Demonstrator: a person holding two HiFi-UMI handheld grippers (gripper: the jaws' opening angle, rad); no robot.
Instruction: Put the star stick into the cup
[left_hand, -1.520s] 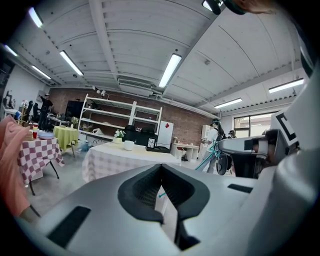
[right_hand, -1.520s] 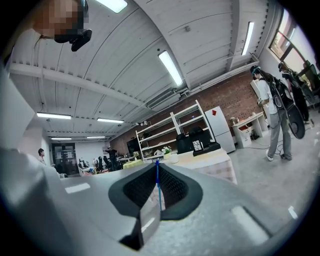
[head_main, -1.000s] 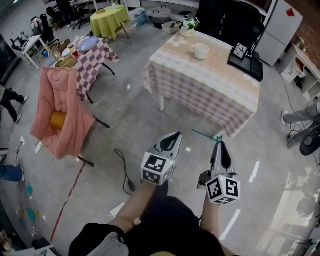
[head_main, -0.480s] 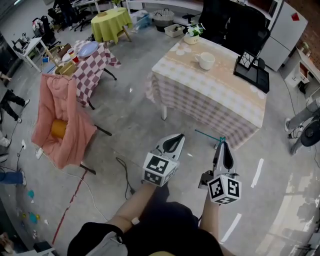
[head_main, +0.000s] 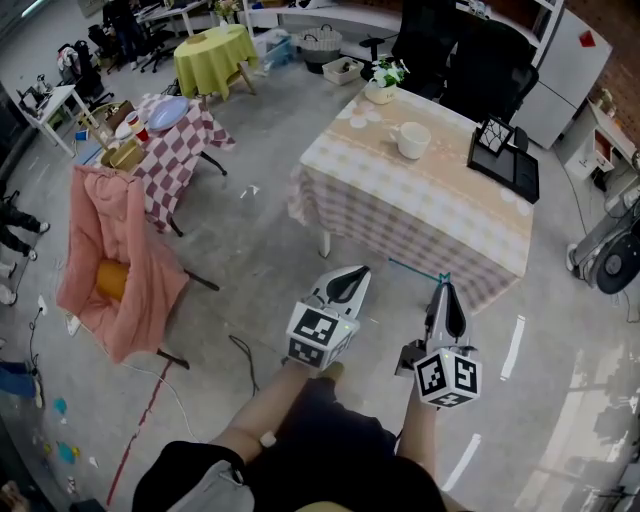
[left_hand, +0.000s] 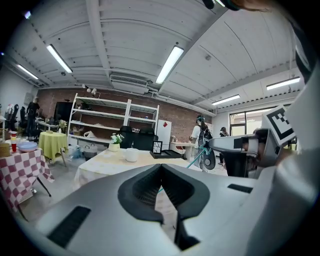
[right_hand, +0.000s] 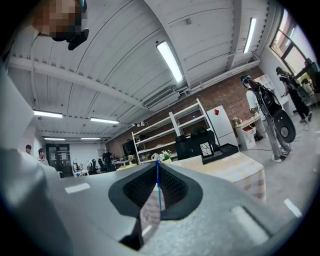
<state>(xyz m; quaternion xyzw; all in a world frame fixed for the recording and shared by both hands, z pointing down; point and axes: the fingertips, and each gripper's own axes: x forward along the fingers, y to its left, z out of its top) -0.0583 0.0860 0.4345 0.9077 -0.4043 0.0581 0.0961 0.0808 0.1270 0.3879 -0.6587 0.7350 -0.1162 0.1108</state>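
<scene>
A white cup (head_main: 412, 140) stands on the checked-cloth table (head_main: 420, 215); it also shows in the left gripper view as the cup (left_hand: 132, 154). The star stick (head_main: 415, 271) is thin and teal, with its star end at the jaws. My right gripper (head_main: 444, 291) is shut on it, short of the table's near edge. In the right gripper view the stick (right_hand: 158, 187) runs upright between the closed jaws of the right gripper (right_hand: 157, 169). My left gripper (head_main: 350, 276) hovers beside it, shut and empty; its jaws meet at the tip of the left gripper (left_hand: 161, 168).
On the table stand a potted plant (head_main: 382, 80) and a black tray with a framed card (head_main: 505, 155). A pink-draped chair (head_main: 115, 250), a checked side table (head_main: 170, 130) and a yellow-green table (head_main: 212, 48) stand to the left. A cable (head_main: 245, 362) lies on the floor.
Both grippers have been carried forward together; the table and cup now sit nearer and lower in the head view. The right gripper's hold on the stick is unchanged.
</scene>
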